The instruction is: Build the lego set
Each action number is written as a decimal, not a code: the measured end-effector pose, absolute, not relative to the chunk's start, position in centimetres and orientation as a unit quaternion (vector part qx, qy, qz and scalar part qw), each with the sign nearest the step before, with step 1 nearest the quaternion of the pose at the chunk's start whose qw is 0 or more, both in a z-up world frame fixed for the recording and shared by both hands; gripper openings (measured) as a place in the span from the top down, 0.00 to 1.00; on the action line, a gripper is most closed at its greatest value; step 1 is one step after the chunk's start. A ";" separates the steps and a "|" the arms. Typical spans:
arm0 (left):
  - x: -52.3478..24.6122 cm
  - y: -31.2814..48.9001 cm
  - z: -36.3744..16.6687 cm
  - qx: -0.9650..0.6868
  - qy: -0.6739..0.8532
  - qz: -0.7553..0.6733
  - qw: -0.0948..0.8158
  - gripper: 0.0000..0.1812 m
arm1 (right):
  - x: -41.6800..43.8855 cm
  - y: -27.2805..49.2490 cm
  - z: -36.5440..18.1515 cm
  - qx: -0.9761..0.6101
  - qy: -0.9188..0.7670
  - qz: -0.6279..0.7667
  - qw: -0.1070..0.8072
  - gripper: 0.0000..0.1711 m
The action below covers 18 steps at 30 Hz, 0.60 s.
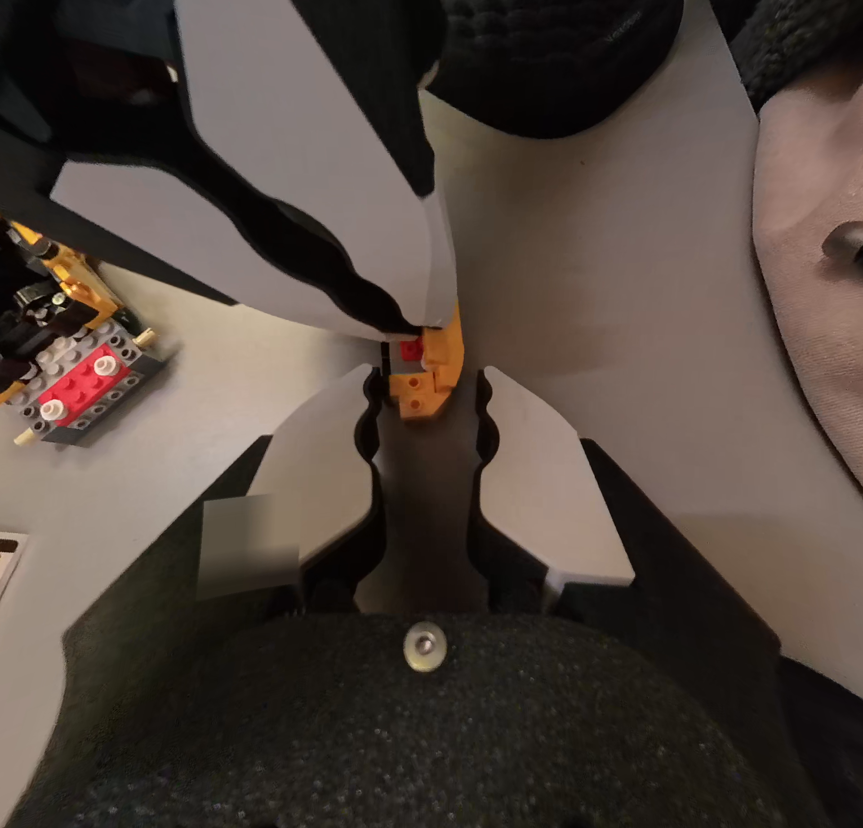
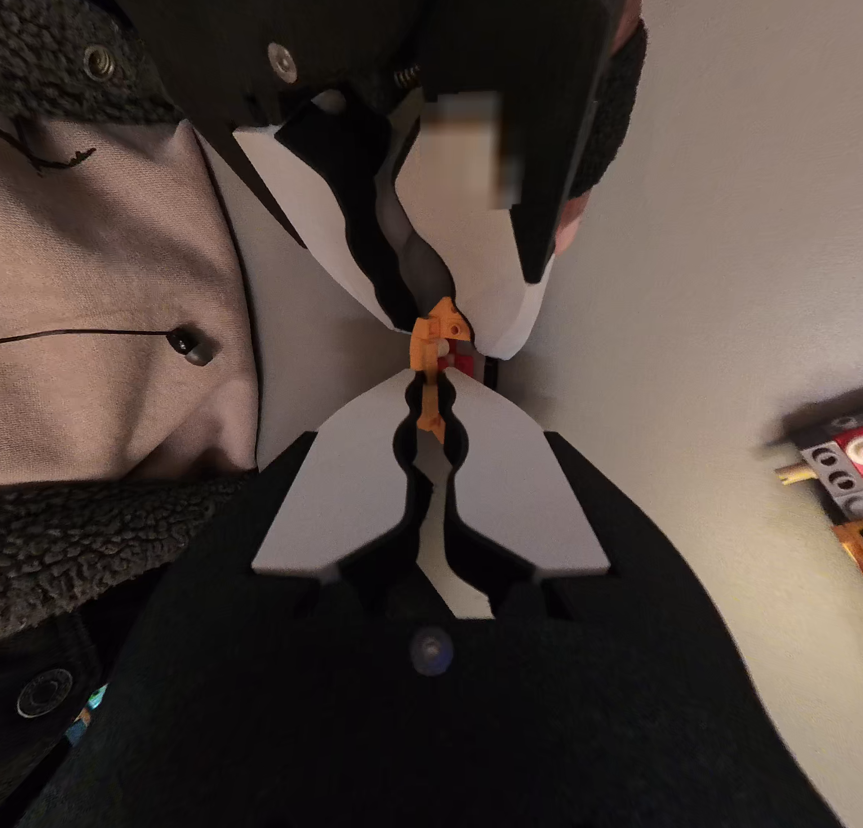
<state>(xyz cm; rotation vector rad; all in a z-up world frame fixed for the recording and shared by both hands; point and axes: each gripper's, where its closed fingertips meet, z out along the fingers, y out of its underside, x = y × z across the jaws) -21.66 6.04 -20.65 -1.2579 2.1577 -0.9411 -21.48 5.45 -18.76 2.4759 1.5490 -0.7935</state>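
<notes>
right gripper (image 2: 432, 376) fingers clamped on the orange lego subassembly (image 2: 432, 343), held over the matte grey worktop (image 2: 700, 245). left gripper (image 1: 425, 376) fingers spread apart, wavy black pads flanking it. studded grey-red base build (image 1: 84, 385) sits well apart.

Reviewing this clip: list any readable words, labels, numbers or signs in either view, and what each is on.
Faint marking on the black textured item: too blurred to read.
Embossed ring on the jacket snap button: too small to read.
Nothing else legible shows.
</notes>
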 end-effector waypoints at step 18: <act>-21.5 6.2 -20.6 -0.468 0.780 -0.345 0.233 0.80 | -21.5 5.9 -18.7 0.810 0.532 -0.245 0.011 0.99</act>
